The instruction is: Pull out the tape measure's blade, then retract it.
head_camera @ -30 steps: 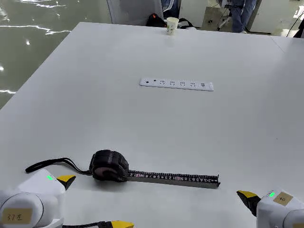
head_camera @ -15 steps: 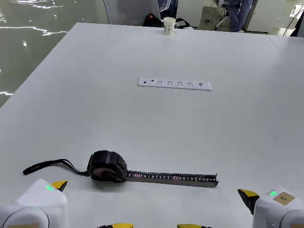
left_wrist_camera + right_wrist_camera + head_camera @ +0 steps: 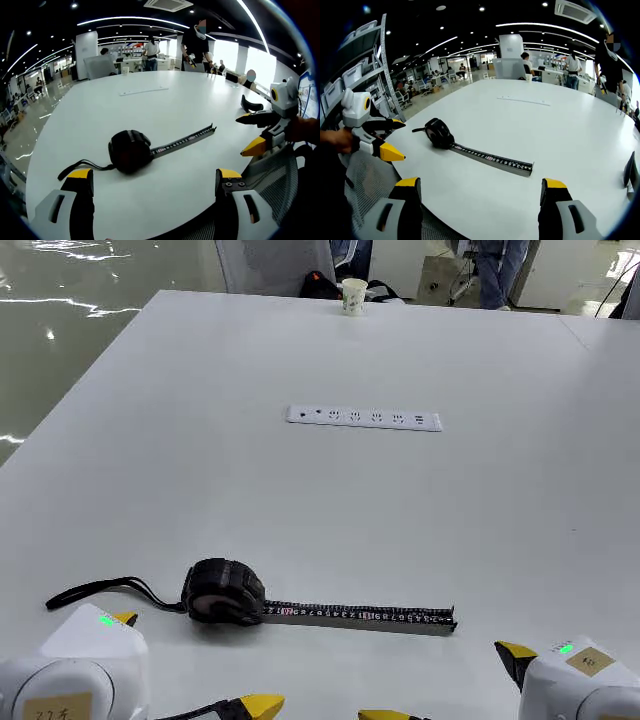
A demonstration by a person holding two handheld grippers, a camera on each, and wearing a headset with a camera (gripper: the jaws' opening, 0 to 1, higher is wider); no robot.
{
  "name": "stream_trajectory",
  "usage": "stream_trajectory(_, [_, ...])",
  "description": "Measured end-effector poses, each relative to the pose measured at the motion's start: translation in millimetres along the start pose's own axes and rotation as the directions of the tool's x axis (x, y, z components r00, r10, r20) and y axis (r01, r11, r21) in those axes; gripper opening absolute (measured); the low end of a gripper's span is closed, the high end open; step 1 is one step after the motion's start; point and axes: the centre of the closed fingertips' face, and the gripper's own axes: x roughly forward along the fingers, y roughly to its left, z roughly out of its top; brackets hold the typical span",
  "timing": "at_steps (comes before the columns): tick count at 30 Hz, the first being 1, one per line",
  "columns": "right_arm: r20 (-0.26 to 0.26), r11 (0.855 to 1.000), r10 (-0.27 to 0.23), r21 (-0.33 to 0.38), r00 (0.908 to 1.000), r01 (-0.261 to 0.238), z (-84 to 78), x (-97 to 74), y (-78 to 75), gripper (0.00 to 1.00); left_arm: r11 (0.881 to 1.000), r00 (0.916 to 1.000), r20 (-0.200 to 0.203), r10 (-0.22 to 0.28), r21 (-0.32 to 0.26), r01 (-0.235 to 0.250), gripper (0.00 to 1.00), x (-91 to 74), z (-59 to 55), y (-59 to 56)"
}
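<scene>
Near the front edge of the white table (image 3: 300, 505), one tape measure (image 3: 224, 592) is sitting, black-cased, touched by neither gripper.

- Blade (image 3: 360, 616): is lying flat on the table, drawn out of the case toward the right, with numerals facing up and its end hook at the far right.
- Strap (image 3: 100, 590): black loop, is trailing on the table to the left of the case.
- Left gripper (image 3: 154, 175): is hovering at the table edge, short of the case and apart from it. Its yellow-tipped jaws are spread wide with nothing between them.
- Right gripper (image 3: 481, 182): is hovering at the table edge, short of the blade's hook end and apart from it. Its jaws are likewise spread wide and holding nothing.
- Power strip (image 3: 364, 418): white, is lying mid-table, well beyond the tape measure.
- Cup (image 3: 353, 296): paper, is standing upright at the far edge.
- People (image 3: 195, 42): are standing past the far edge.
</scene>
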Motion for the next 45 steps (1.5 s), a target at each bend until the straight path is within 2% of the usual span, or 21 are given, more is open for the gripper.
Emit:
stream_trajectory(12, [0.002,1.0,0.006,0.012,1.0,-0.006,2.2,0.3,2.1,0.99,1.0,1.0,-0.002,-0.009,-0.02,0.009,0.99,2.2,3.9,-3.8])
stream_trajectory(22, [-0.01,1.0,0.026,0.01,0.9996,-0.026,0.0,1.6,1.7,0.99,1.0,1.0,-0.007,-0.006,-0.013,0.006,0.99,9.3,6.4,-3.1])
stream_trajectory(37, [-0.038,0.995,0.09,-0.047,0.9952,-0.092,-1.3,9.0,-4.7,0.98,0.998,0.9996,-0.018,0.021,-0.058,-0.022,0.99,25.3,9.2,8.8])
stream_trajectory(45, [-0.058,0.992,0.1,-0.075,0.9933,-0.104,-1.4,14.3,-13.2,0.95,0.996,0.9988,-0.031,0.037,-0.08,-0.039,0.99,34.6,7.0,14.6])
